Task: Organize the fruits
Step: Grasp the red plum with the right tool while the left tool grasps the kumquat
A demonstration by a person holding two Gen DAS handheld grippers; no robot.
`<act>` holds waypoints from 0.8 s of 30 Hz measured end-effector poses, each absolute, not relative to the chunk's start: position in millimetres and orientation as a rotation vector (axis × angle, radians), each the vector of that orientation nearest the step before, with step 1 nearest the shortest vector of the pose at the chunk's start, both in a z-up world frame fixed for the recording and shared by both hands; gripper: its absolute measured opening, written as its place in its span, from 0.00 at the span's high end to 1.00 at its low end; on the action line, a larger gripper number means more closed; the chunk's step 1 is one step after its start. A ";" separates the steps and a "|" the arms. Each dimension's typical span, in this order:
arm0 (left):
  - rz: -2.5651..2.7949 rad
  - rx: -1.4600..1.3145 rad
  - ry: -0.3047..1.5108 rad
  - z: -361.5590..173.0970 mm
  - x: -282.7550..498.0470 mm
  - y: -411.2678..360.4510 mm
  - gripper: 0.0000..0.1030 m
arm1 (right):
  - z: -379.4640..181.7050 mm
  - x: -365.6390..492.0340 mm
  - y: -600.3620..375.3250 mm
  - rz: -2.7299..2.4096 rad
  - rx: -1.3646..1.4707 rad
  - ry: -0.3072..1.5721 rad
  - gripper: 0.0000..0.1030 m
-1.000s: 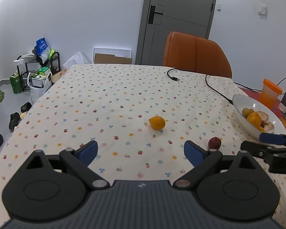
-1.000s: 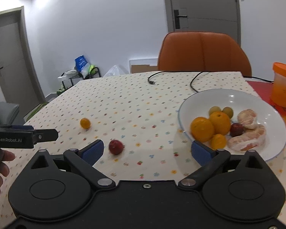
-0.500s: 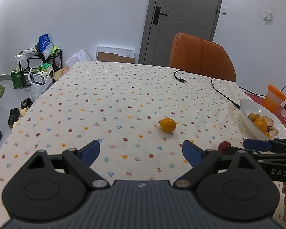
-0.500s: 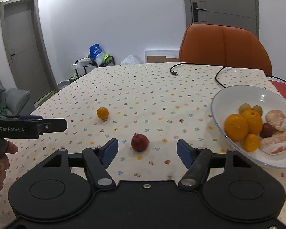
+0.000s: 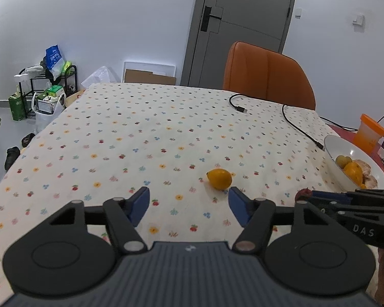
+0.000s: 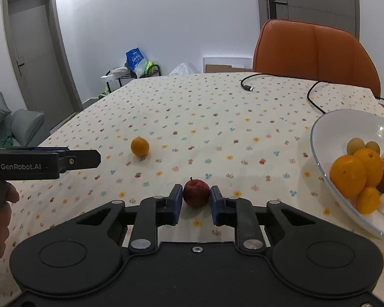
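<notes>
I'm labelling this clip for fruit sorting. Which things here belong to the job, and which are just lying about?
Job:
red apple between the right gripper fingers
small orange ahead of the open left gripper
white bowl of fruit

Lying about:
black cable
orange cup
orange chair

Plain white walls close the room, with a grey door behind an orange chair pulled up to the far edge of the desk, which wears a flower-dotted cloth. In the right wrist view a second grey door stands at the left beside grey cushions. A black rack of bags and boxes sits on the grey floor.
</notes>
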State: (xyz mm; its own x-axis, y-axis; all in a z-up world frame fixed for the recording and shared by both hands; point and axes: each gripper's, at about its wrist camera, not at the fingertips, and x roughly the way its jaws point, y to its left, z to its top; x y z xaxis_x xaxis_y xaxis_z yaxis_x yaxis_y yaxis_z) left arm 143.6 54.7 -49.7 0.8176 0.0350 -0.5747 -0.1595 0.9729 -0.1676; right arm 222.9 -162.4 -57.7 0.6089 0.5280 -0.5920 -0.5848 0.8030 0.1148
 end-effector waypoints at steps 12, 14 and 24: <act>0.076 -0.207 0.624 -55.5 171.8 42.6 0.52 | -49.4 239.4 -169.1 0.632 -0.075 0.629 0.79; 0.071 -0.206 0.627 -56.6 176.6 39.1 0.52 | -48.8 241.4 -169.3 0.633 -0.080 0.627 0.79; 0.098 -0.206 0.625 -64.5 194.7 30.1 0.75 | -43.5 245.4 -175.6 0.629 -0.079 0.610 0.79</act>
